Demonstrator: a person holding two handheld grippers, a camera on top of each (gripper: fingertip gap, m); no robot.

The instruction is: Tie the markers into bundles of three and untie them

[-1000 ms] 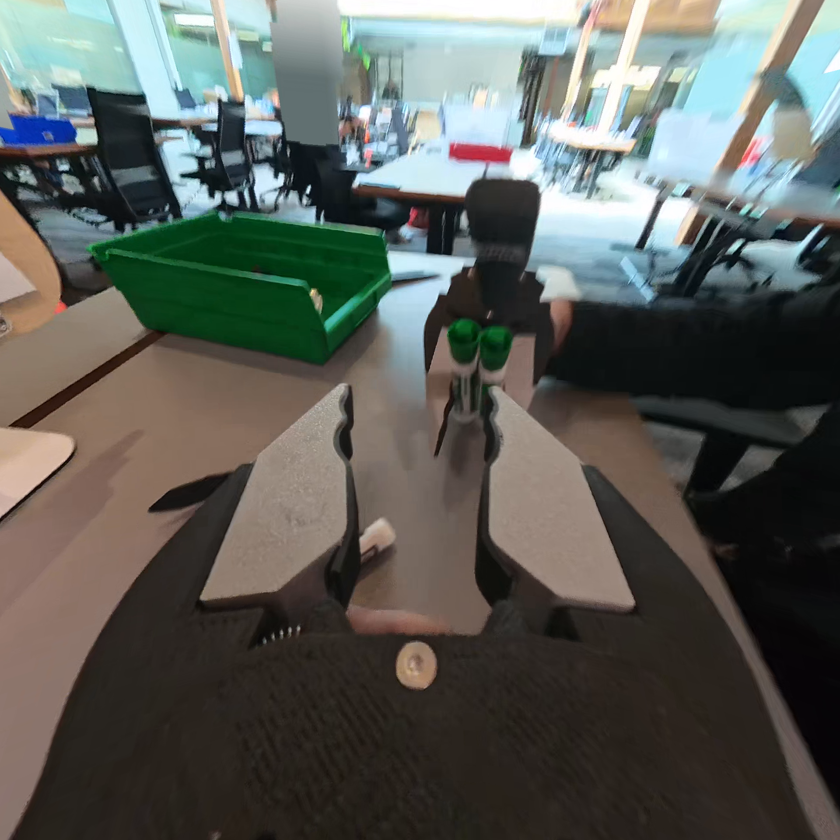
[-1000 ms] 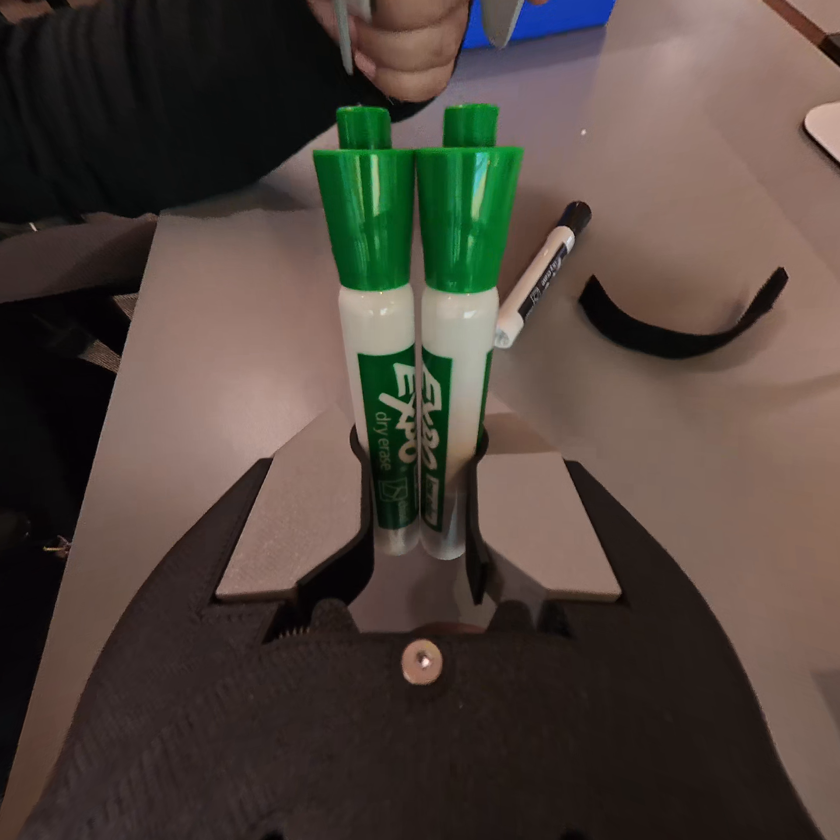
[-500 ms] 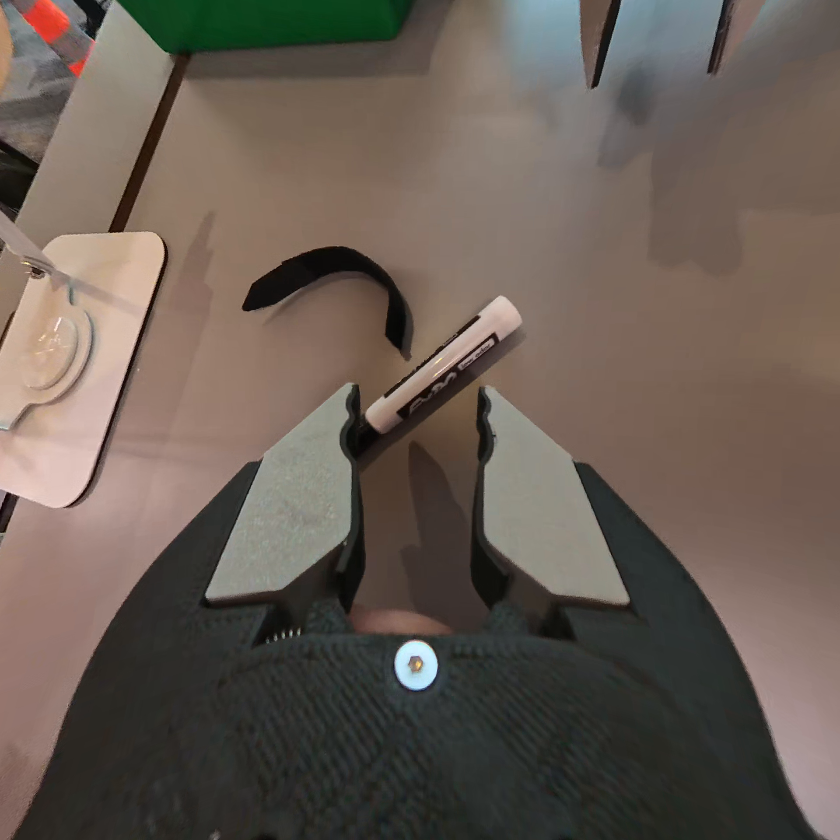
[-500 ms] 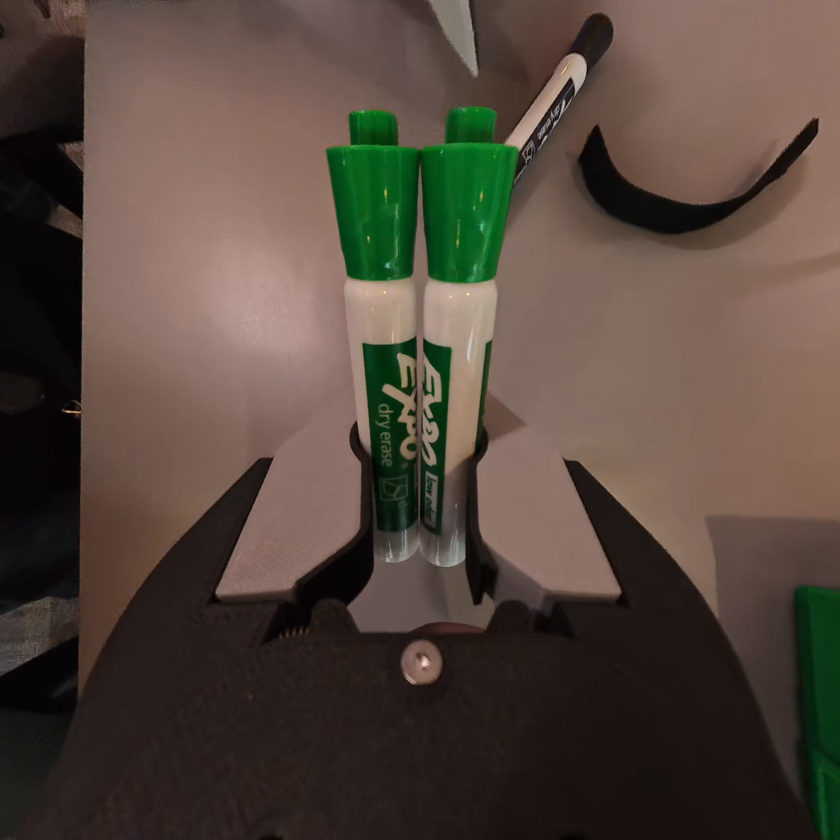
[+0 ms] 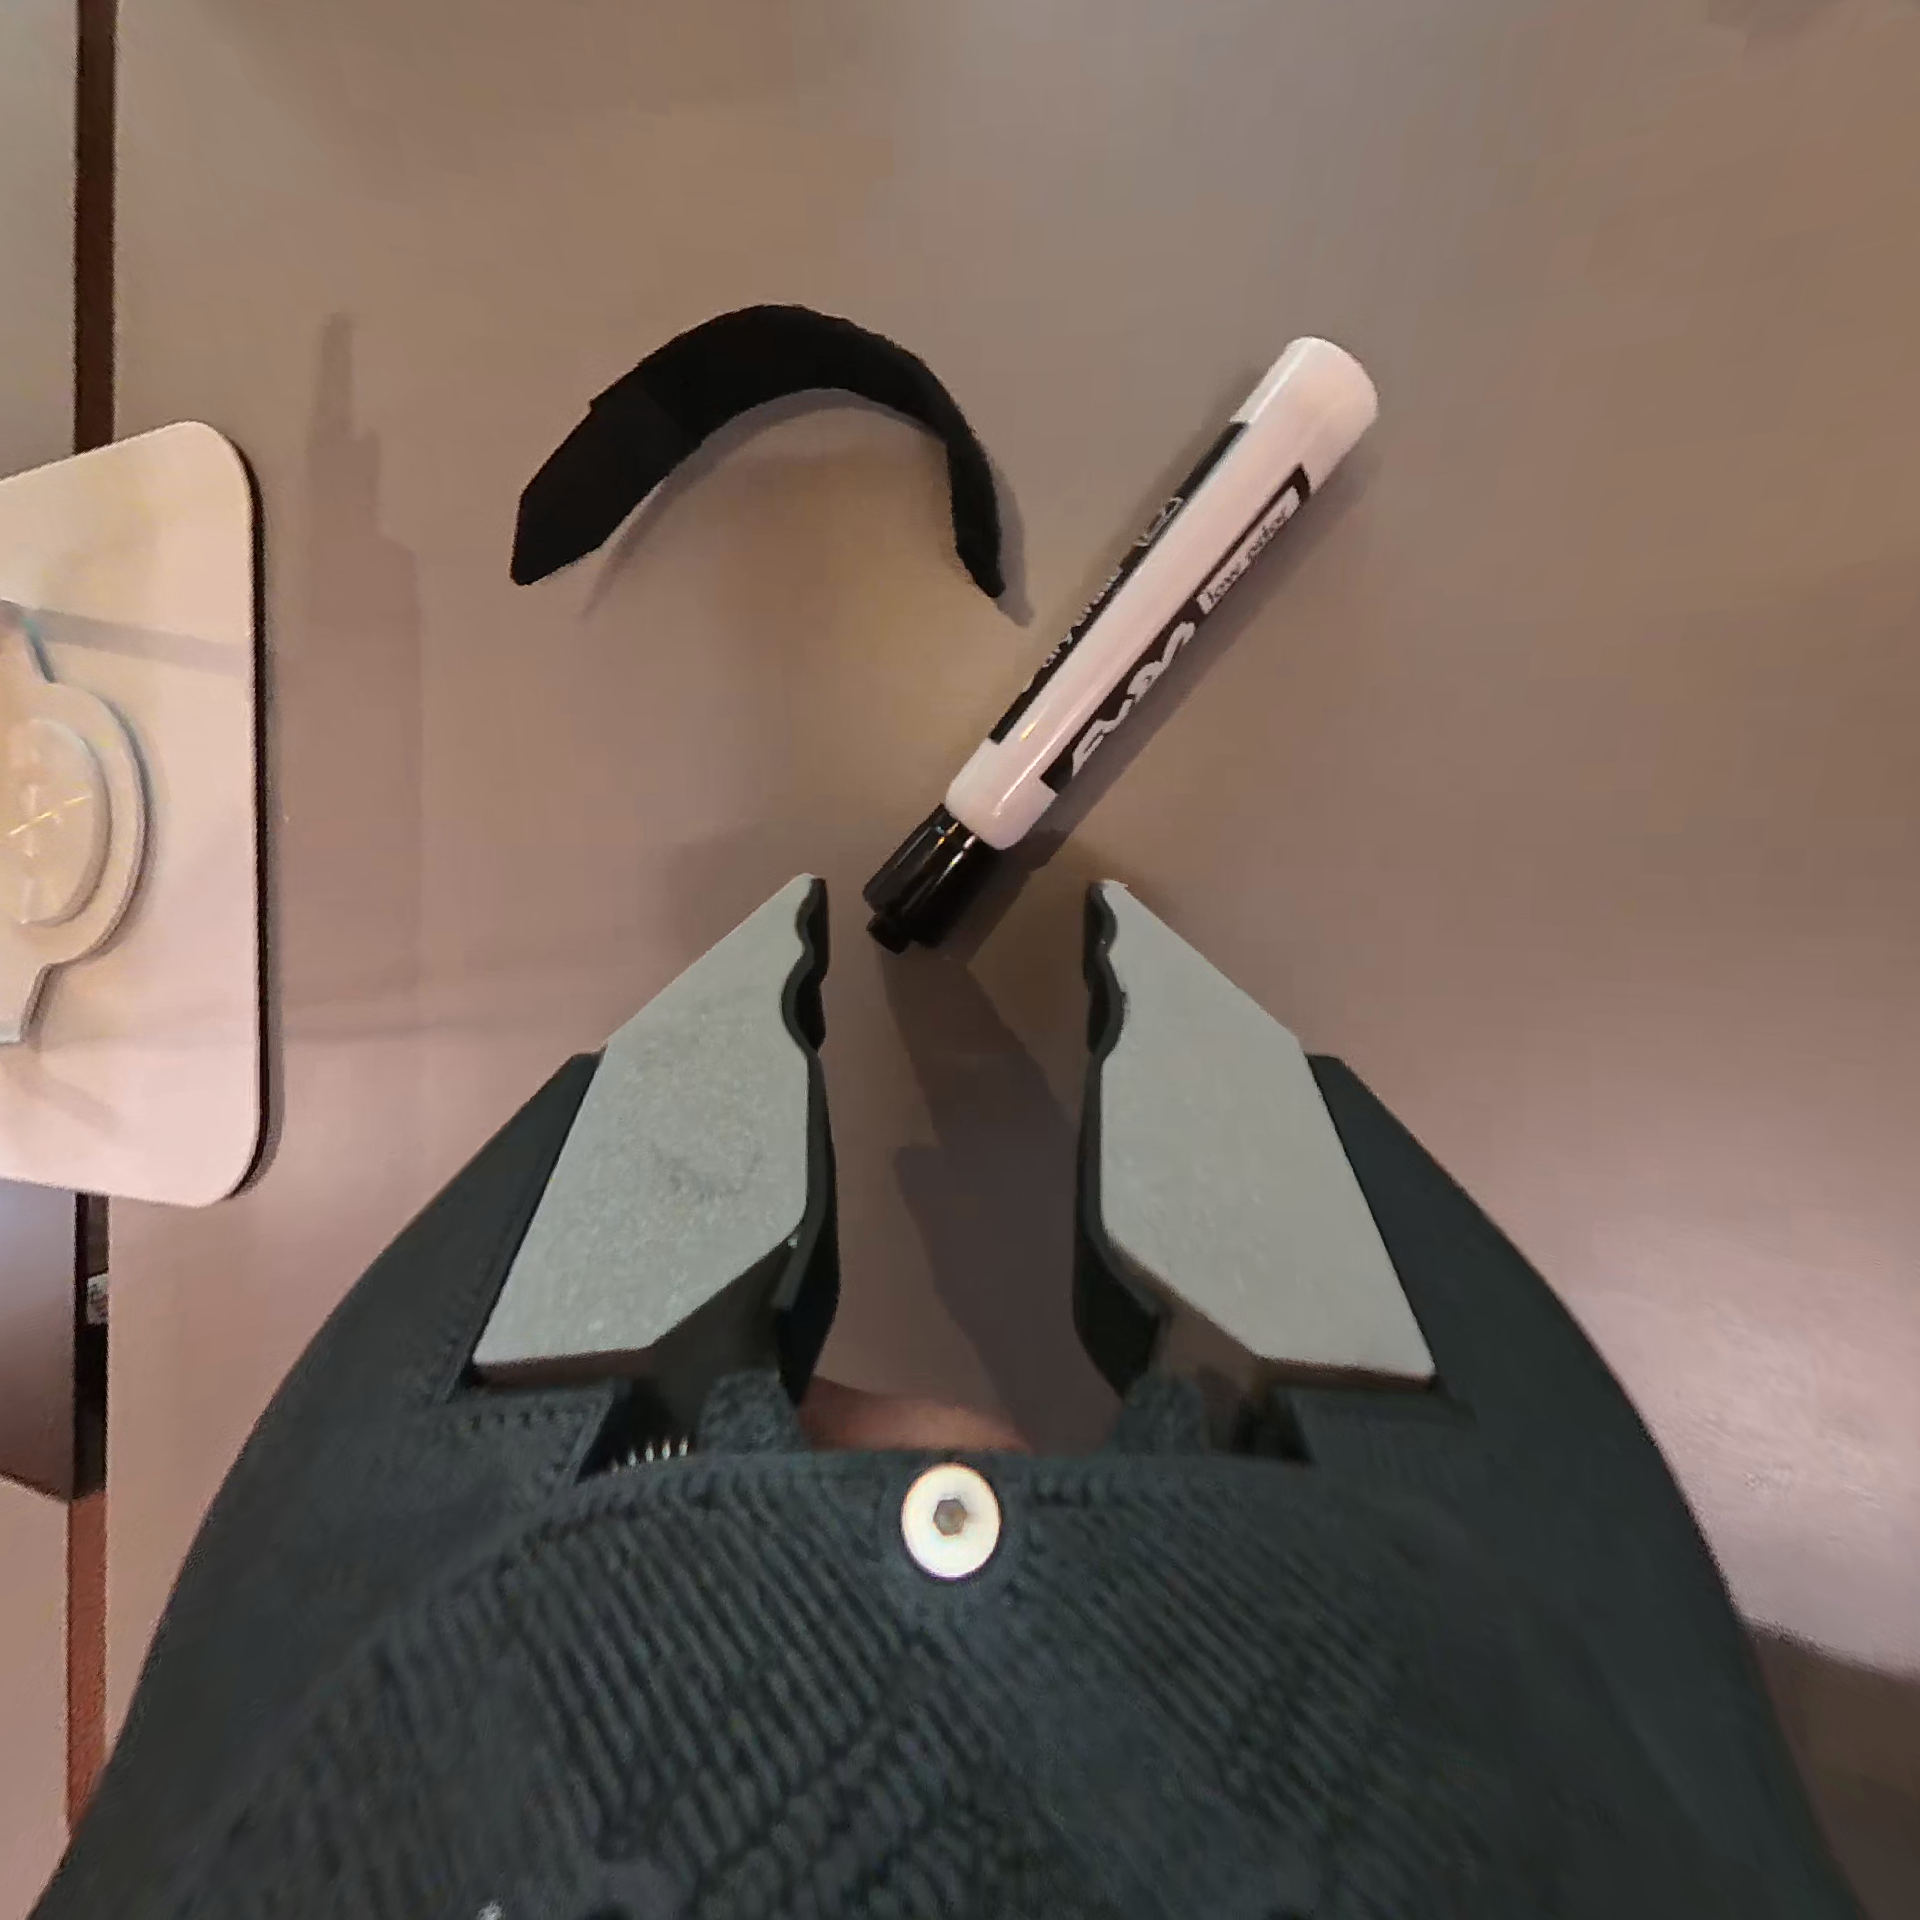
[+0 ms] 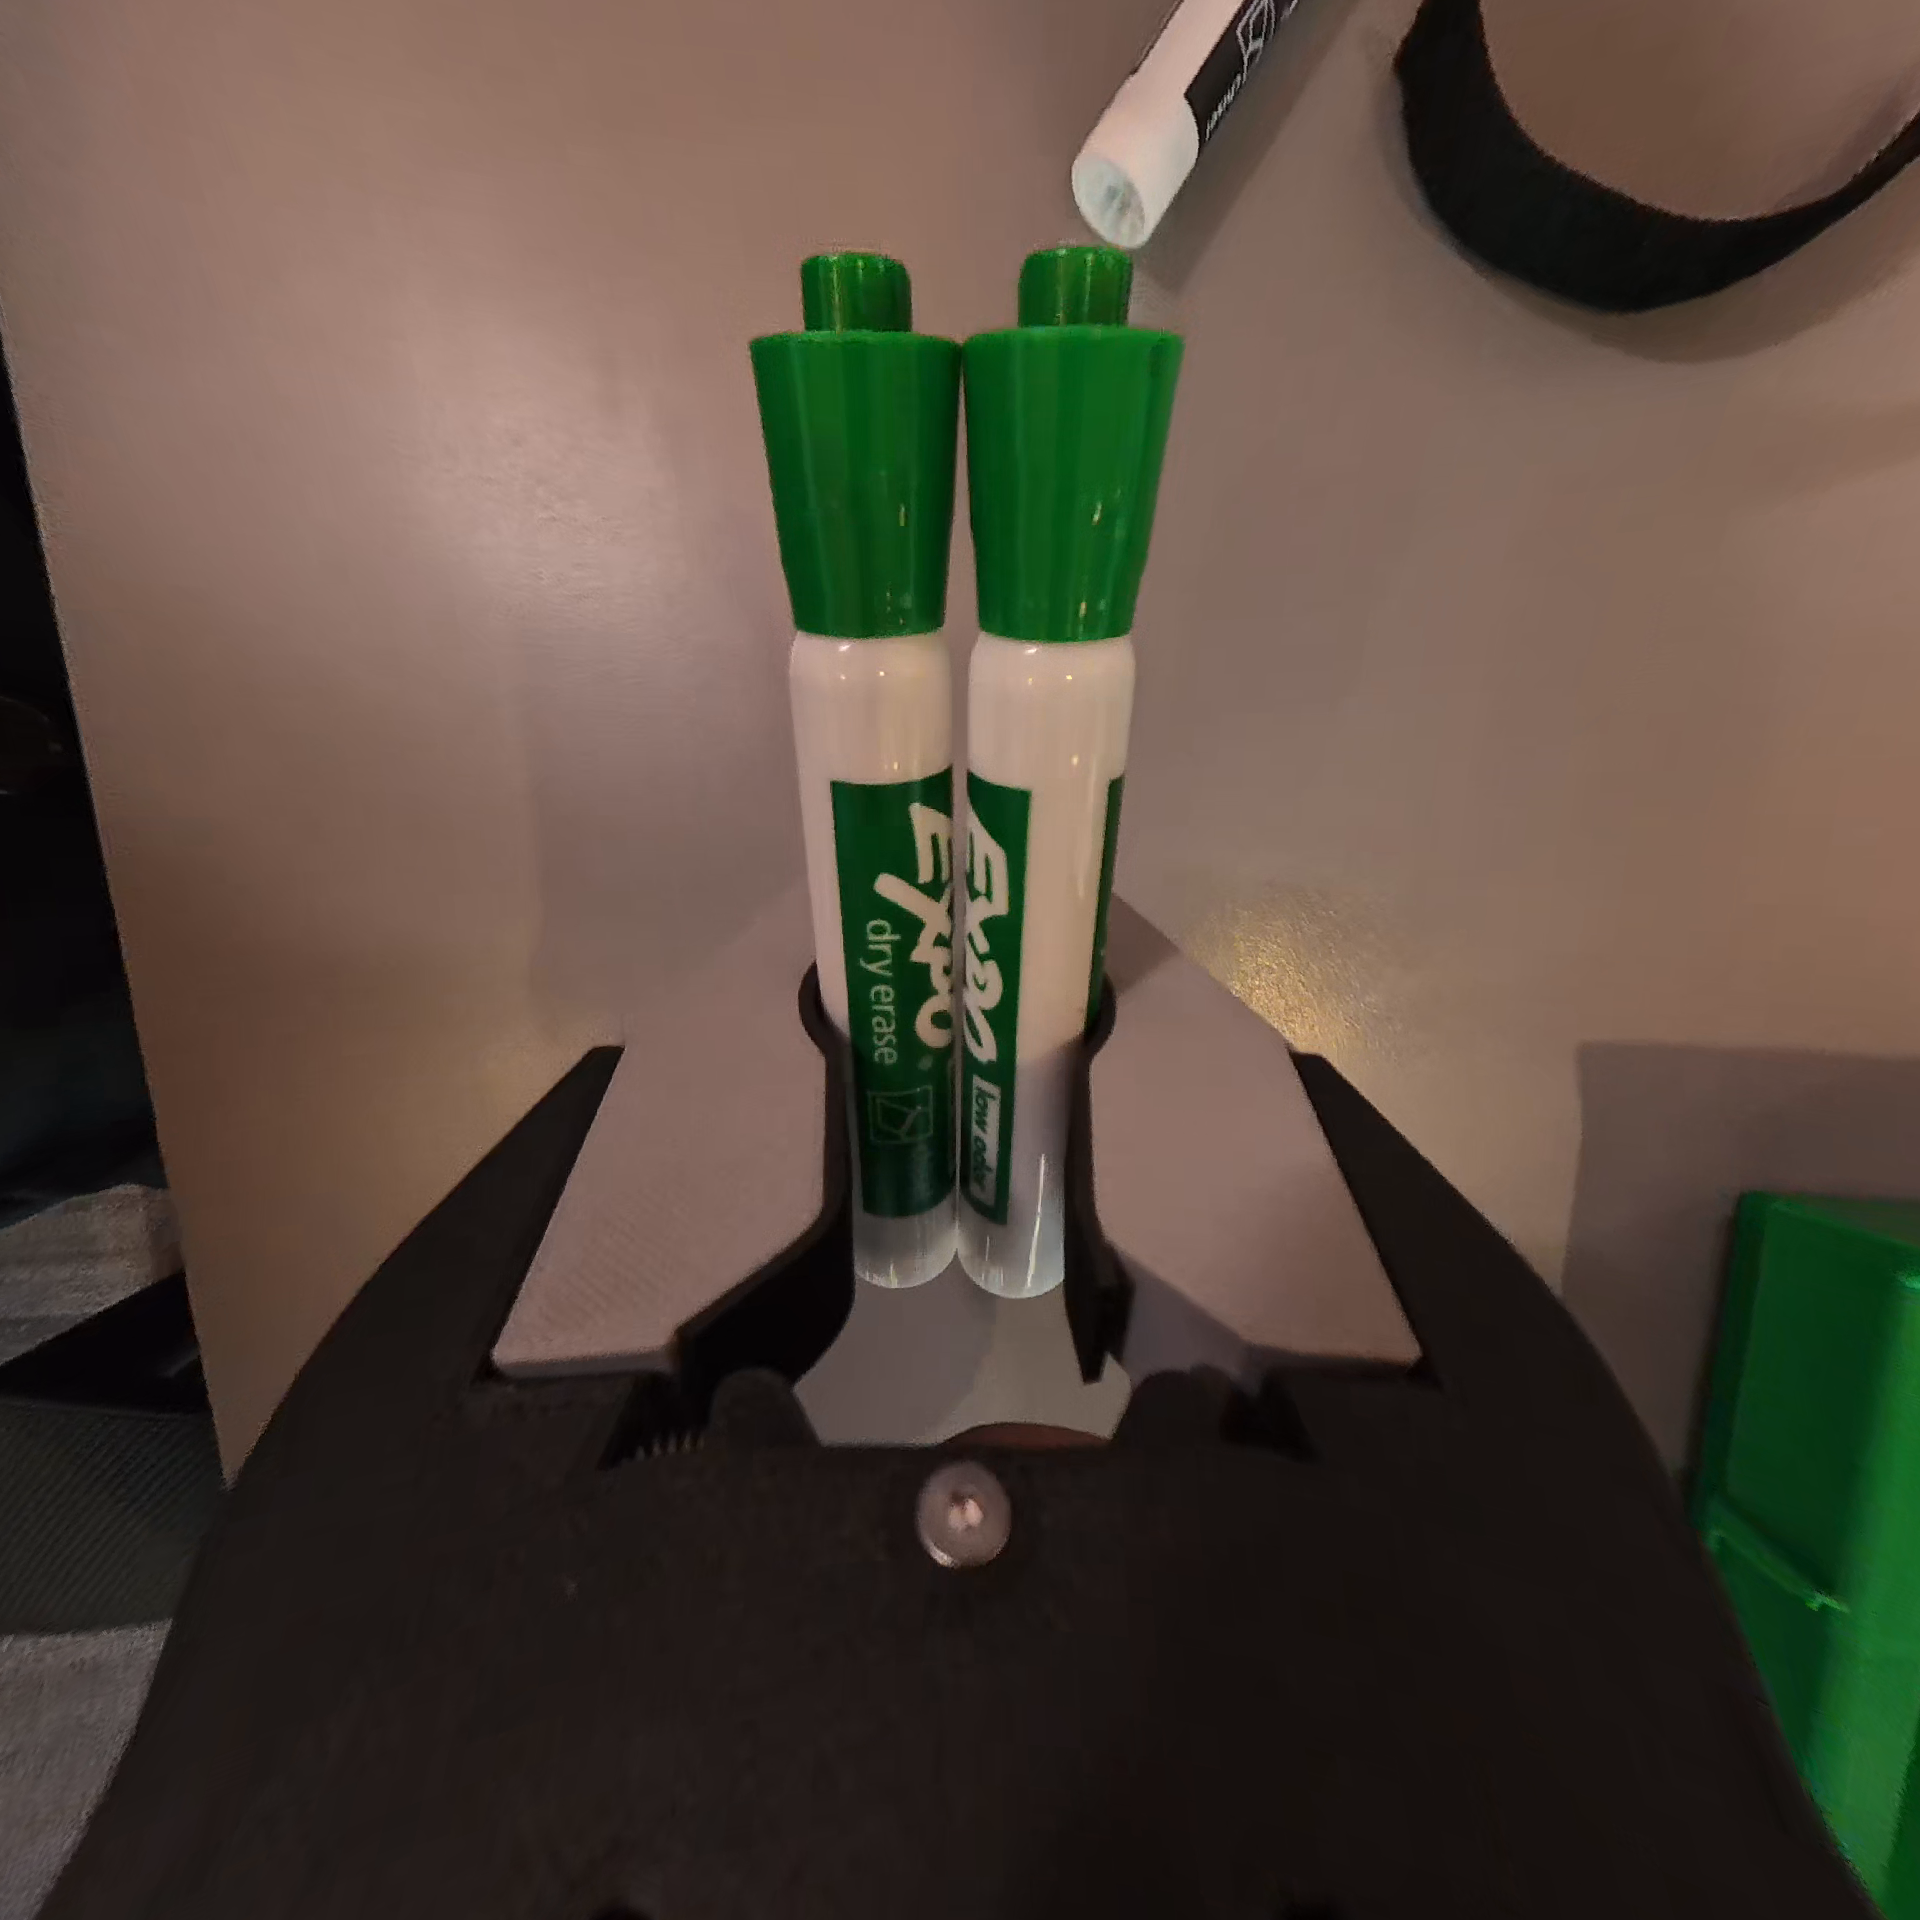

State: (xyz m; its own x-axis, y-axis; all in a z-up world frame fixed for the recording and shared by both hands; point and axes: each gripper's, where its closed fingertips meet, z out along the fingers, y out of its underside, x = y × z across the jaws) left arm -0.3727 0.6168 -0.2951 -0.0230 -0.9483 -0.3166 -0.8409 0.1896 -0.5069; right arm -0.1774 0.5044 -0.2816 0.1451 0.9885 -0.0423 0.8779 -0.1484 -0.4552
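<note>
while two green markers sit clamped, a black one lies loose

with its pads pressed on both sides, the right gripper (image 6: pixel 956 1023) grasps two green markers (image 6: pixel 956 727) side by side, caps pointing away. the left gripper (image 5: pixel 956 925) hangs over the table (image 5: pixel 1558 312) with jaws apart and nothing between them; the black marker (image 5: pixel 1132 623) lies slanted, its cap just ahead of the fingertips. a black strap (image 5: pixel 769 374) curls on the table beside it, apart.

A matte grey-brown table (image 5: pixel 1558 312) filled both views under warm light, with a dark seam (image 5: pixel 94 208) along one side, a pale rounded board (image 5: pixel 156 831) lying across it, and dim floor (image 6: pixel 62 1299) past the table's edge.
</note>
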